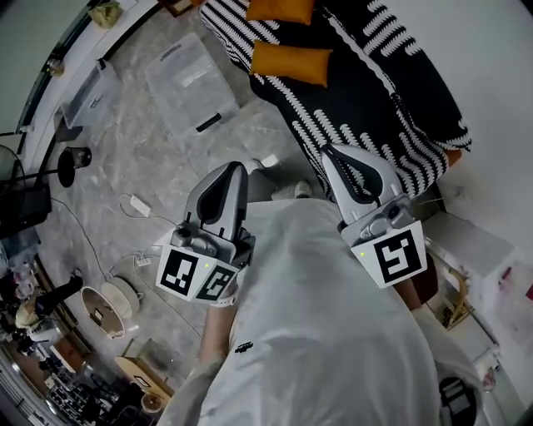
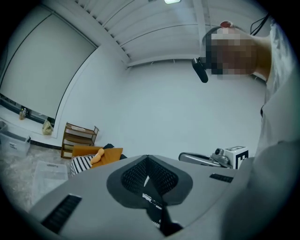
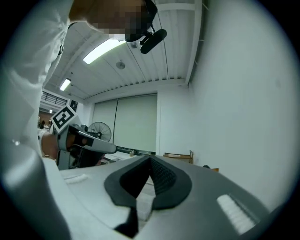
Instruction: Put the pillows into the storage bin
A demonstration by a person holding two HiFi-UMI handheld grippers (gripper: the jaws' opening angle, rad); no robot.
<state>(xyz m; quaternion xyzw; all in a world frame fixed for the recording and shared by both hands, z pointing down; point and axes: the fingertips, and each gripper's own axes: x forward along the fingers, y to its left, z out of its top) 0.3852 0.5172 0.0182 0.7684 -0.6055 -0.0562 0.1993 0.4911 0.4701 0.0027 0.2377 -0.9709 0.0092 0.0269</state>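
Note:
Two orange pillows [image 1: 291, 62] [image 1: 281, 10] lie on a black-and-white striped couch [image 1: 366, 108] at the top of the head view. One pillow [image 2: 101, 155] also shows far off in the left gripper view. A clear storage bin [image 1: 190, 83] stands on the floor left of the couch. I hold both grippers close to the chest, pointing up and away. The left gripper [image 1: 236, 166] [image 2: 147, 157] is shut and holds nothing. So is the right gripper [image 1: 331, 151] [image 3: 150, 159]. Both are far from the pillows and the bin.
A second clear bin [image 1: 87, 96] sits by the wall at upper left. Cables and a white adapter [image 1: 137, 204] lie on the marble floor. A wooden shelf [image 2: 79, 138] stands against the far wall. A fan [image 3: 101, 131] stands behind. Clutter fills the lower left.

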